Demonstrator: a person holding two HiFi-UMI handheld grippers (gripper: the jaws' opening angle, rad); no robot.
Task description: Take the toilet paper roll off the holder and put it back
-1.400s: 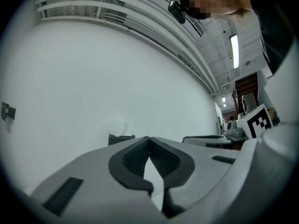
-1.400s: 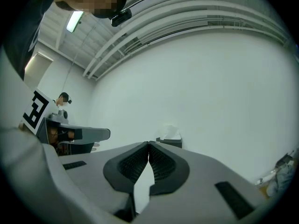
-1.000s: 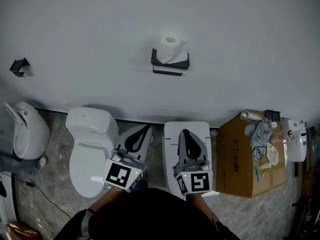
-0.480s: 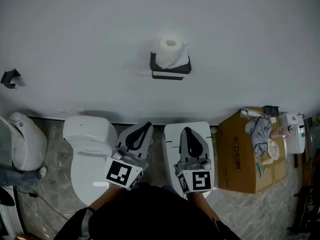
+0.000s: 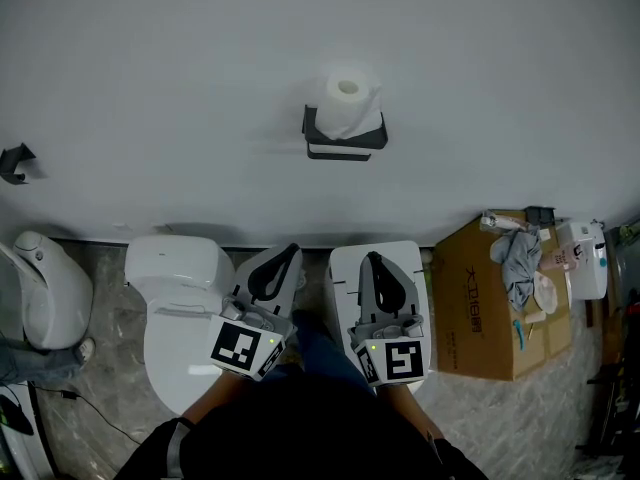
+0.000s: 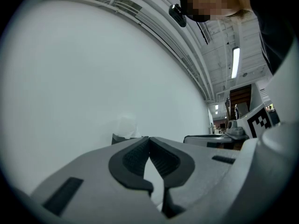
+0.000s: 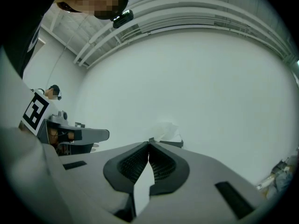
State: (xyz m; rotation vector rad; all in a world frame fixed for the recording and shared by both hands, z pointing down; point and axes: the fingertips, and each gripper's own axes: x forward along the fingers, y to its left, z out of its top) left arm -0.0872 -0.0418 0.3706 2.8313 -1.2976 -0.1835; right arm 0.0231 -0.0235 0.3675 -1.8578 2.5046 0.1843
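A white toilet paper roll (image 5: 348, 105) stands upright in a black wall holder (image 5: 345, 140) on the white wall, with a sheet hanging over the holder's front. Both grippers are held low, well short of it. My left gripper (image 5: 285, 254) is shut with nothing between its pads. My right gripper (image 5: 372, 260) is shut and empty too. In the left gripper view the roll (image 6: 125, 125) shows faintly past the closed jaw tips (image 6: 149, 138). The right gripper view has the roll (image 7: 167, 131) and the holder (image 7: 169, 143) just beyond its closed tips (image 7: 148, 144).
A white toilet (image 5: 178, 308) stands below left, a urinal (image 5: 45, 290) further left. A second white toilet tank (image 5: 352, 268) is under my right gripper. A cardboard box (image 5: 487, 310) with cloth on it sits right. A small black hook (image 5: 14, 162) is on the wall, left.
The view has shifted a little, so the roll and holder sit slightly to the right and the hook further left. Both grippers stay shut in about the same low position.
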